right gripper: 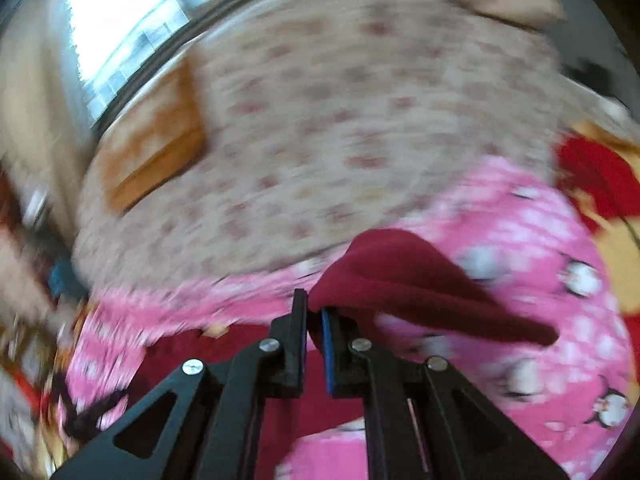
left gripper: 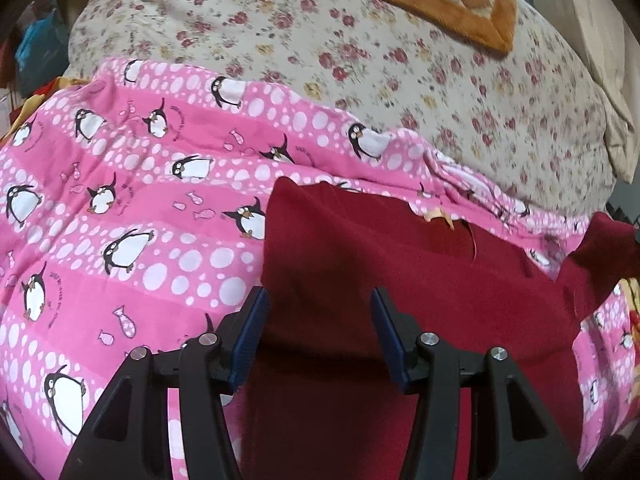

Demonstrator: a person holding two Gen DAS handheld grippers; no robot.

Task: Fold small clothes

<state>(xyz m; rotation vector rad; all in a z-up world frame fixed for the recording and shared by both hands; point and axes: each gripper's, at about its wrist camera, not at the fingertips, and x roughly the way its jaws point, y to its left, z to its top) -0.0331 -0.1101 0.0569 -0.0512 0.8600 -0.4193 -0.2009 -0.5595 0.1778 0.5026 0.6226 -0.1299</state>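
A dark red garment lies spread on a pink penguin-print cloth. My left gripper hovers just over the garment's near left part. Its blue-padded fingers stand apart, with only flat red fabric showing beneath the gap and nothing pinched. In the blurred right wrist view, my right gripper is shut on an edge of the red garment. That flap is lifted off the pink cloth and trails off to the right.
A floral bedsheet stretches beyond the pink cloth. An orange-bordered blanket lies at the far side, and a beige pillow at the right. A yellow and red cloth lies right of the pink one. A bright window is behind.
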